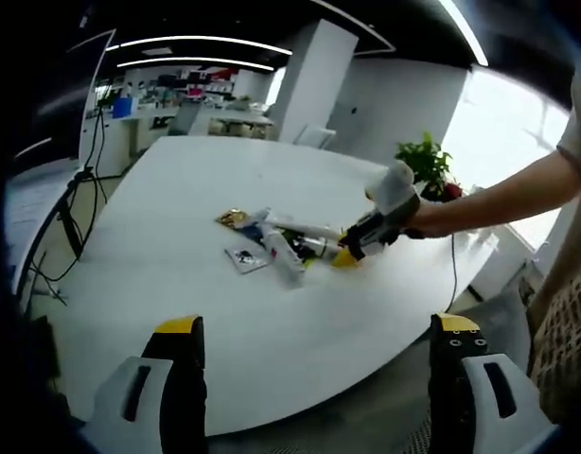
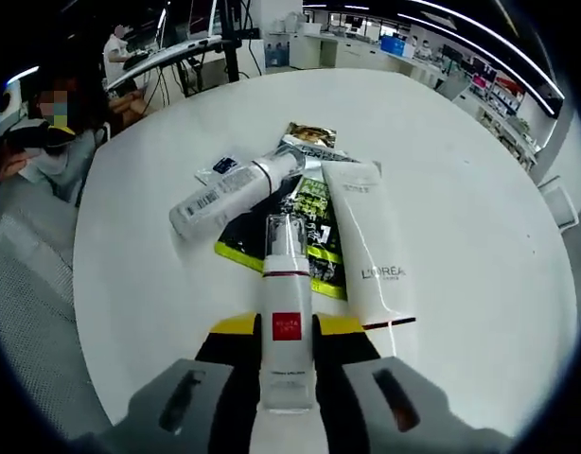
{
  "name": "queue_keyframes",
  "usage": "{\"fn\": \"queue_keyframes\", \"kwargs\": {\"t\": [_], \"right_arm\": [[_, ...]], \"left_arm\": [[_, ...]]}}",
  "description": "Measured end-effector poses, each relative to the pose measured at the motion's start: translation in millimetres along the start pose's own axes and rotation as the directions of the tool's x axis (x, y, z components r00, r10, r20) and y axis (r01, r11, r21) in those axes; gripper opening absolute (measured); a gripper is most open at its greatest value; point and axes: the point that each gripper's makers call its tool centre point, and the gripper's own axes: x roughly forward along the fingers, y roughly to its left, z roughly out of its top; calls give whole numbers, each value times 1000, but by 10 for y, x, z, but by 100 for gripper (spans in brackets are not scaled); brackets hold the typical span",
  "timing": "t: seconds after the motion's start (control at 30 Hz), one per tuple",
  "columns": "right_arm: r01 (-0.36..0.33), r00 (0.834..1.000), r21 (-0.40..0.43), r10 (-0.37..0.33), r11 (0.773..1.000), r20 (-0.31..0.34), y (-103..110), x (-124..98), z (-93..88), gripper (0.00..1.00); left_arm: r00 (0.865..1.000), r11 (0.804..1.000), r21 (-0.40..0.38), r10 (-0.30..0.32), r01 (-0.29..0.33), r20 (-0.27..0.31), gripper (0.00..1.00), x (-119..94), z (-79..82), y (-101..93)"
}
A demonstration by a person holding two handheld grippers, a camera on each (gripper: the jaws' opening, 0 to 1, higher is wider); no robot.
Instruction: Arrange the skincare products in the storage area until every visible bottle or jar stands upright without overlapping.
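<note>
A round white table holds a small heap of skincare items, all lying flat, so the tidying looks to be at an early stage. In the right gripper view, the right gripper is clamped on a white pump bottle with a red label, which runs up the centre of the frame from the bottom edge, its clear cap pointing away toward the heap. Just beyond it, in mid-frame, a white L'Oreal tube lies to the right, a white cylindrical bottle lies slanted to the left, and flat dark-and-green sachets sit under and between them, partly overlapped. The next move, judging from this, calls for tipping the held bottle onto its base on bare table beside the heap (not on the sachets). In the left gripper view, the left gripper hangs at the bottom of the frame, jaws wide apart and holding nothing, well apart from the heap at centre, where the right gripper reaches in from the right.
</note>
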Motion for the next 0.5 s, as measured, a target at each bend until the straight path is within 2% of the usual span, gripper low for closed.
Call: {"fn": "queue_keyframes", "kwargs": {"t": [0.33,0.5], "right_arm": [[10,999,82,-13,997,32,8,-37,2,20],[17,998,76,-22,997,57,37,-120,50,20]], "left_arm": [[1000,1000,-8,2,-2,1,97,-1,2,6],[1000,1000,-10,1,-1,1,97,2,2,7]]}}
